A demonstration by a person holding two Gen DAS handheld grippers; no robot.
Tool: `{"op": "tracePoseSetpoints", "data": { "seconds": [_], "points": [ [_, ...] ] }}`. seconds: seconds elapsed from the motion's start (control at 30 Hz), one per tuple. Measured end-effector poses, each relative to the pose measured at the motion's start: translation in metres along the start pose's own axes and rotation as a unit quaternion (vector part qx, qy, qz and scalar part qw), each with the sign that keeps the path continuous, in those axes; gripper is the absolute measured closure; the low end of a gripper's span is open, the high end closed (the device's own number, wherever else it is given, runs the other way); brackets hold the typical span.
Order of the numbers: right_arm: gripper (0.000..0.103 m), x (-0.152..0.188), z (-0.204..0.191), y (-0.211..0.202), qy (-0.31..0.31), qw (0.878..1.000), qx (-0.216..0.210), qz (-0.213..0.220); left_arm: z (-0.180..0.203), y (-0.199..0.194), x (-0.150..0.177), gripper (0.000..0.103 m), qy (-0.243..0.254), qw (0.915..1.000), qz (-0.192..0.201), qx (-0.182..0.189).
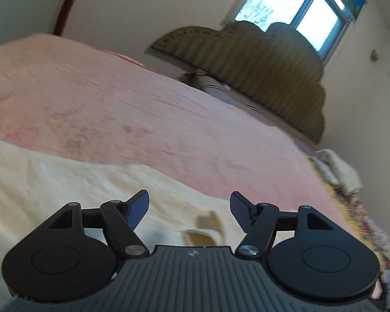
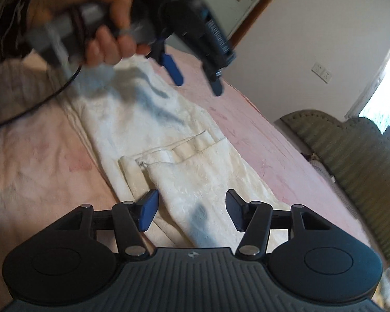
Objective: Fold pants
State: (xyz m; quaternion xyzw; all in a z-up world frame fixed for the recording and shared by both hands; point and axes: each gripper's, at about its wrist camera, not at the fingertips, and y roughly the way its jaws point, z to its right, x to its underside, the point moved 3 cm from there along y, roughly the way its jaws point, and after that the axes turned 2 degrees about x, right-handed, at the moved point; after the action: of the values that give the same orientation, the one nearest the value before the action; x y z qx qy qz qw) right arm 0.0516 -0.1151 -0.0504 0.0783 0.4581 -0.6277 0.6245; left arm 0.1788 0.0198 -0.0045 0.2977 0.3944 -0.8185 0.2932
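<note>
Cream-white pants point(image 2: 169, 140) lie lengthwise on the pink bed, with a pocket flap near their middle. In the left wrist view the same pants point(image 1: 65, 189) fill the lower left. My left gripper point(image 1: 189, 213) is open and empty just above the cloth. It also shows in the right wrist view point(image 2: 197, 80), held in a hand above the far end of the pants. My right gripper point(image 2: 192, 213) is open and empty, hovering over the near end of the pants.
A pink bedspread point(image 1: 143, 104) covers the bed. An olive padded headboard point(image 1: 260, 65) stands against the wall under a window point(image 1: 299, 7). Bedding is bunched at the bed's right edge point(image 1: 345, 179). A cable point(image 2: 26, 111) hangs from the left gripper's handle.
</note>
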Motion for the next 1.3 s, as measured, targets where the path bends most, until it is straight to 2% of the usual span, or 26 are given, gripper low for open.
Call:
{"op": "tracePoseSetpoints", "data": {
  "seconds": [0.1,0.17,0.2,0.23,0.3,0.33,0.4,0.5,0.57,0.6,0.73,0.9,0.97,1.1,1.17,1.3],
  "points": [
    [0.052,-0.004,-0.008,0.004,-0.035,0.999,0.013,0.004,0.007,0.002,0.007,0.026,-0.037,0.9966,-0.034,0.065],
    [0.071,-0.006,-0.015,0.01,-0.06,0.998,0.027,0.005,0.008,0.005,0.014,0.024,-0.067,0.991,-0.062,0.098],
    [0.085,-0.007,-0.019,0.014,-0.071,0.997,0.028,-0.005,0.007,0.006,0.017,0.023,-0.082,0.9878,-0.075,0.11],
    [0.091,-0.007,-0.023,0.019,-0.081,0.996,0.025,-0.012,0.006,0.007,0.02,0.022,-0.096,0.9845,-0.085,0.119],
    [0.091,-0.007,-0.023,0.022,-0.074,0.997,0.019,-0.013,0.001,0.011,0.026,0.019,-0.129,0.9765,-0.106,0.137],
    [0.091,-0.008,-0.014,0.018,-0.047,0.999,0.008,-0.01,-0.001,0.013,0.029,0.017,-0.143,0.9719,-0.116,0.146],
    [0.092,-0.007,0.003,0.014,0.014,1.0,-0.008,0.0,-0.006,0.02,0.036,0.015,-0.182,0.957,-0.14,0.178],
    [0.092,-0.003,0.03,0.004,0.09,0.996,-0.015,0.016,-0.008,0.039,0.048,0.012,-0.246,0.9256,-0.177,0.227],
    [0.091,0.0,0.044,-0.004,0.126,0.992,-0.019,0.026,-0.007,0.052,0.056,0.01,-0.274,0.9116,-0.197,0.235],
    [0.091,0.002,0.049,-0.006,0.137,0.99,-0.021,0.03,-0.006,0.059,0.06,0.01,-0.28,0.9085,-0.206,0.232],
    [0.092,0.006,0.056,-0.009,0.155,0.987,-0.023,0.03,-0.004,0.076,0.074,0.01,-0.302,0.8984,-0.23,0.221],
    [0.092,0.008,0.043,0.0,0.126,0.991,-0.039,0.004,-0.01,0.084,0.077,0.01,-0.341,0.8881,-0.228,0.208],
    [0.09,0.008,0.033,0.007,0.101,0.994,-0.048,-0.012,-0.011,0.085,0.078,0.009,-0.347,0.8865,-0.226,0.207],
    [0.09,0.005,0.024,0.015,0.076,0.996,-0.031,-0.019,-0.013,0.083,0.078,0.006,-0.347,0.8883,-0.22,0.205],
    [0.09,0.003,0.02,0.02,0.063,0.998,-0.025,-0.015,-0.012,0.082,0.077,0.006,-0.346,0.8893,-0.221,0.202],
    [0.094,0.002,0.023,0.019,0.071,0.997,-0.016,0.008,-0.012,0.084,0.076,0.006,-0.357,0.8851,-0.227,0.193]
  ]
}}
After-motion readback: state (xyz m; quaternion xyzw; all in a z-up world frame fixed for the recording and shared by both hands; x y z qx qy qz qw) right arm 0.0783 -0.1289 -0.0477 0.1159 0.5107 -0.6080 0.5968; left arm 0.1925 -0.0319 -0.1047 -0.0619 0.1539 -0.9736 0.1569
